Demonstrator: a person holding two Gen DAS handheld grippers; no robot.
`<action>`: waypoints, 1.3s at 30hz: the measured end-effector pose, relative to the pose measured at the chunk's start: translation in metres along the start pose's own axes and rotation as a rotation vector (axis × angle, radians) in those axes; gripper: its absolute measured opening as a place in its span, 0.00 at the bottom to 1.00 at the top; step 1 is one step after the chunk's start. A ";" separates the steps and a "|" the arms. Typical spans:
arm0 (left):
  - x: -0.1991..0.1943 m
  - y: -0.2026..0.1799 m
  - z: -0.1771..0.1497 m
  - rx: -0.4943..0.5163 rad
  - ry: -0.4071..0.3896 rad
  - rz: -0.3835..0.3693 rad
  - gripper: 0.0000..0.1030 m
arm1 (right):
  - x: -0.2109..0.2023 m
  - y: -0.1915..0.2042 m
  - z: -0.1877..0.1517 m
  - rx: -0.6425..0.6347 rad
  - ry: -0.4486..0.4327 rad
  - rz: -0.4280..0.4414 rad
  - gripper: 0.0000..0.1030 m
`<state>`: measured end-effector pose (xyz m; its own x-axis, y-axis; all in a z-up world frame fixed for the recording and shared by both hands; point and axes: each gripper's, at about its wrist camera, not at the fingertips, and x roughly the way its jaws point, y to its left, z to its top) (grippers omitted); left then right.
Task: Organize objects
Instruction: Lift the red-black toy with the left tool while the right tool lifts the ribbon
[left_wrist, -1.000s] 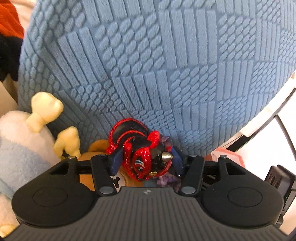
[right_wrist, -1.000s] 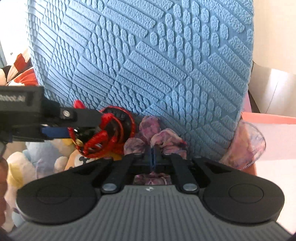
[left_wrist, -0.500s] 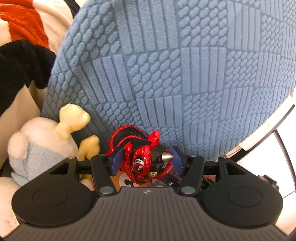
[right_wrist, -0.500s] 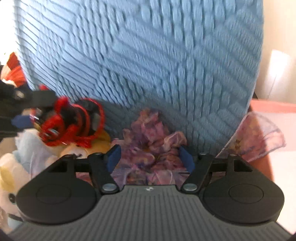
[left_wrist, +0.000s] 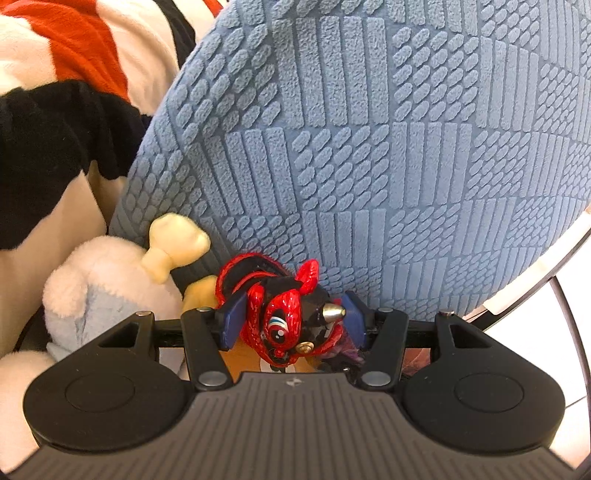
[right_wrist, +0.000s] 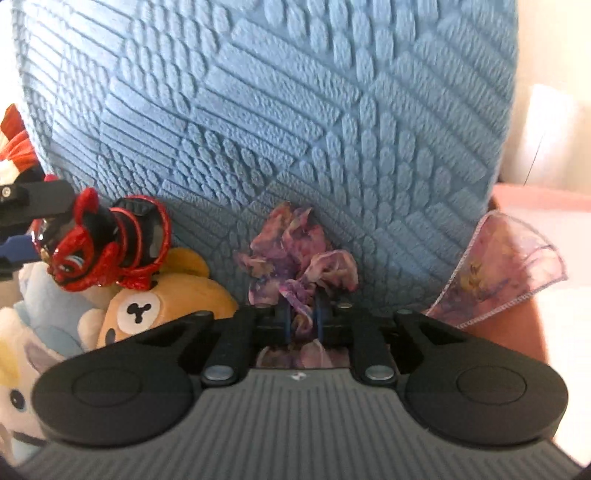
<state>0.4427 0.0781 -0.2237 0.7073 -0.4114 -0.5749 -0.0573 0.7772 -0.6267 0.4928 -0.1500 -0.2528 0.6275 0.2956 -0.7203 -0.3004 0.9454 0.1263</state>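
A glossy red and black toy figure (left_wrist: 280, 314) with a painted eye sits between the blue pads of my left gripper (left_wrist: 293, 321), which is shut on it, right in front of a big blue textured cushion (left_wrist: 369, 147). The right wrist view shows the same figure (right_wrist: 103, 251) at the left, held above the plush toys. My right gripper (right_wrist: 301, 321) has its jaws closing tight, the pads pressing on a crumpled purple flowered cloth (right_wrist: 295, 251) against the cushion (right_wrist: 277, 110).
A white and pale blue plush (left_wrist: 103, 280) and a striped orange, black and white plush (left_wrist: 55, 92) lie to the left. A brown bear plush (right_wrist: 162, 299) sits under the figure. A loose end of the cloth (right_wrist: 509, 266) sticks out to the right.
My right gripper opened over the purple cloth and has shut on it again. The left gripper has shifted sideways along the cushion, still holding the figure; more of the striped plush shows.
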 end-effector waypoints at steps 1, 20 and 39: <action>-0.002 -0.001 -0.001 -0.001 0.000 0.002 0.60 | -0.015 0.003 -0.004 -0.003 -0.007 -0.004 0.13; -0.094 -0.038 -0.072 -0.023 0.038 0.005 0.60 | -0.162 0.022 -0.042 -0.027 -0.035 0.059 0.13; -0.142 -0.026 -0.184 -0.032 0.170 0.105 0.60 | -0.212 0.031 -0.151 -0.038 0.123 -0.004 0.13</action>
<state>0.2138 0.0283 -0.2227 0.5671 -0.4054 -0.7170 -0.1487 0.8058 -0.5732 0.2426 -0.2036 -0.1992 0.5370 0.2709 -0.7989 -0.3266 0.9399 0.0991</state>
